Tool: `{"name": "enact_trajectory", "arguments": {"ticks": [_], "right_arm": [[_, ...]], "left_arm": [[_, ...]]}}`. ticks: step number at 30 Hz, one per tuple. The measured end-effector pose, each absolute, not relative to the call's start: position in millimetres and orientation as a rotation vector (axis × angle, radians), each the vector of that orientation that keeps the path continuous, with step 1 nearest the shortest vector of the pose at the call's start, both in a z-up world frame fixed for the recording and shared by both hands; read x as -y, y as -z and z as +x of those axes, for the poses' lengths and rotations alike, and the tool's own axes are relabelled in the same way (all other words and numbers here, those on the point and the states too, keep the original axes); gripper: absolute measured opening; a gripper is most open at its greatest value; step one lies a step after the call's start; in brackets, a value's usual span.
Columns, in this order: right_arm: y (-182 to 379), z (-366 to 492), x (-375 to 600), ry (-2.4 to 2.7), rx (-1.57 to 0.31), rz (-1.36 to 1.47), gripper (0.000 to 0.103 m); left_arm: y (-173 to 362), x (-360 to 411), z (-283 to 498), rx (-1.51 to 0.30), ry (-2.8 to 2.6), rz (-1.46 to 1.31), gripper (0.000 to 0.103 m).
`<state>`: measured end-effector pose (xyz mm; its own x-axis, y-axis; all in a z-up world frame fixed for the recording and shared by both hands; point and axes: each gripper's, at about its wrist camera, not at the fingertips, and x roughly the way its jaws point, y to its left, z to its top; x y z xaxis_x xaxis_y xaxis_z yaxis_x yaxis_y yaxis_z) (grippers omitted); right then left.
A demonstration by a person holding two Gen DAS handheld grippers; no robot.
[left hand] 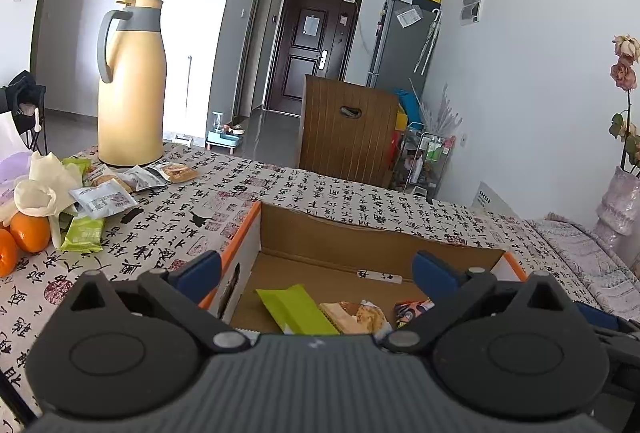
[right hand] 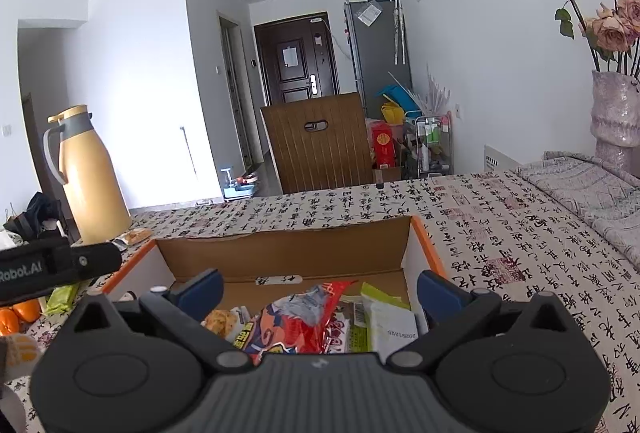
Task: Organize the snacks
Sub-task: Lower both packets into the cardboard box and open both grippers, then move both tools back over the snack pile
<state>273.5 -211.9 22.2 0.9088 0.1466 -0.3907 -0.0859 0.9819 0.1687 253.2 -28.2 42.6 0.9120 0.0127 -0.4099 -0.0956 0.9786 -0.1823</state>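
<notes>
An open cardboard box (left hand: 360, 233) with an orange rim stands on the patterned tablecloth. My left gripper (left hand: 318, 269) hangs open over its near left part, with nothing between the blue fingers. Below it lie a green packet (left hand: 296, 309), a pastry packet (left hand: 356, 315) and a red packet (left hand: 412, 309). My right gripper (right hand: 320, 291) is open too, above the same box (right hand: 280, 253), over a red snack bag (right hand: 304, 321) and a green and white packet (right hand: 384, 321). Several loose snack packets (left hand: 108, 189) lie on the table to the left.
A tall yellow thermos (left hand: 132, 85) stands behind the loose snacks. Oranges (left hand: 28, 233) and a white glove (left hand: 44, 185) lie at the far left. A vase of dried roses (right hand: 616, 113) stands at the right on a grey cloth. A wooden chair back (left hand: 344, 133) rises beyond the table.
</notes>
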Motion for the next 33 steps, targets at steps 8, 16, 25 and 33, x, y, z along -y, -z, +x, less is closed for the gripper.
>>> {"name": "enact_trajectory", "arguments": {"ticks": [8, 16, 25, 33], "right_arm": [[-34, 269, 212, -0.122, -0.389, 0.136, 0.103], [-60, 242, 217, -0.096, -0.352, 0.124, 0.103], [-72, 199, 225, -0.078, -0.335, 0.115, 0.103], [-63, 159, 229, -0.076, -0.352, 0.091, 0.103]], "left_arm": [[-51, 31, 250, -0.414, -0.055, -0.198, 0.103], [-76, 33, 230, -0.375, -0.062, -0.202, 0.103], [-86, 30, 189, -0.359, -0.048, -0.185, 0.103], [-69, 29, 156, -0.389, -0.013, -0.135, 0.103]]}}
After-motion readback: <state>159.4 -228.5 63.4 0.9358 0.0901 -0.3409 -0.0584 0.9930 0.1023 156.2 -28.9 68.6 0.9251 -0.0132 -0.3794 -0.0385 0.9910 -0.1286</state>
